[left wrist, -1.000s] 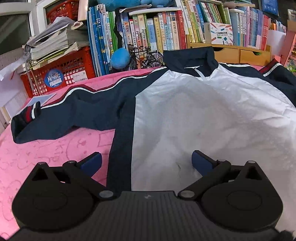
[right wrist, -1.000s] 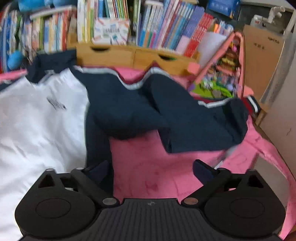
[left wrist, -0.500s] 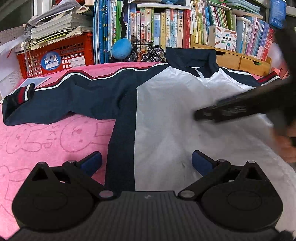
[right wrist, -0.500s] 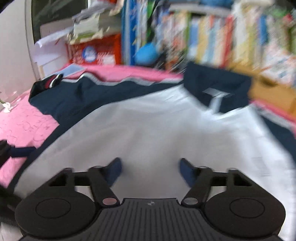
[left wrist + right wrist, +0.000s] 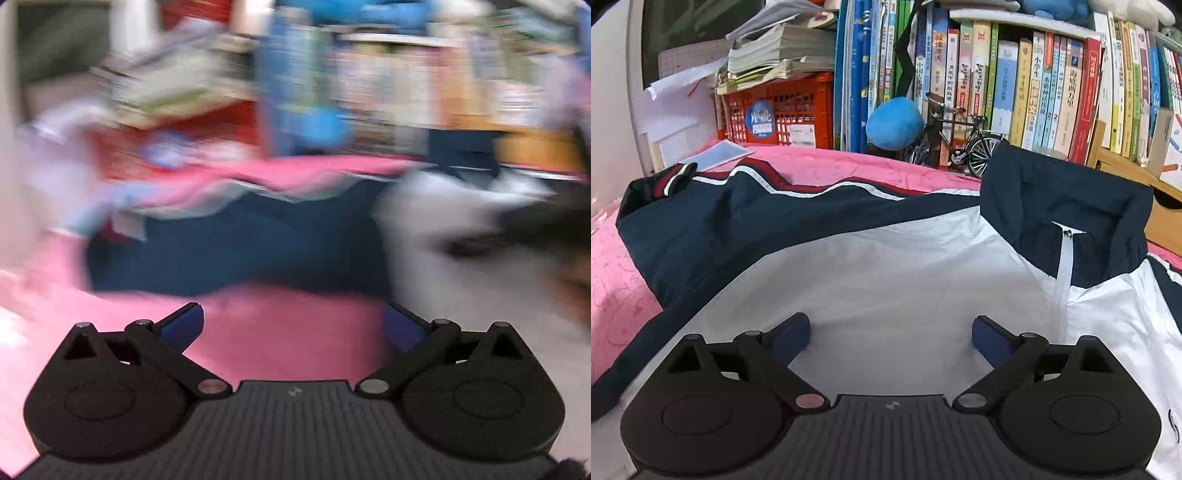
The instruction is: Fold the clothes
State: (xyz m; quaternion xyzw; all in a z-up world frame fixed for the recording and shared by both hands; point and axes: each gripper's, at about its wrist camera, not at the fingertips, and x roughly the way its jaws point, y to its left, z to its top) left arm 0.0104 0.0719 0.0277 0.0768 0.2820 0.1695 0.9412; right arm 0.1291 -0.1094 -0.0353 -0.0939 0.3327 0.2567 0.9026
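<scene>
The jacket (image 5: 886, 266) lies spread flat on the pink cover (image 5: 613, 266), collar toward the bookshelf (image 5: 1015, 74). The right gripper (image 5: 890, 332) hovers over its white front panel, fingers wide and empty. The left gripper (image 5: 293, 325), in a motion-blurred view, is over pink cover beside the navy sleeve (image 5: 236, 251), fingers wide and empty.

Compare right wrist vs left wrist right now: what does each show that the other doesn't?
Right wrist only: a sharp picture, with the collar and zip, the striped cuff, a toy bike and legible book spines. The right gripper is open over the white front.

Left wrist only: heavy motion blur. The left gripper is open over bare pink cover just short of the navy sleeve; a dark blurred shape enters at the right edge, likely the other gripper.

Both: the jacket, pink cover, red crate, blue ball and bookshelf.
</scene>
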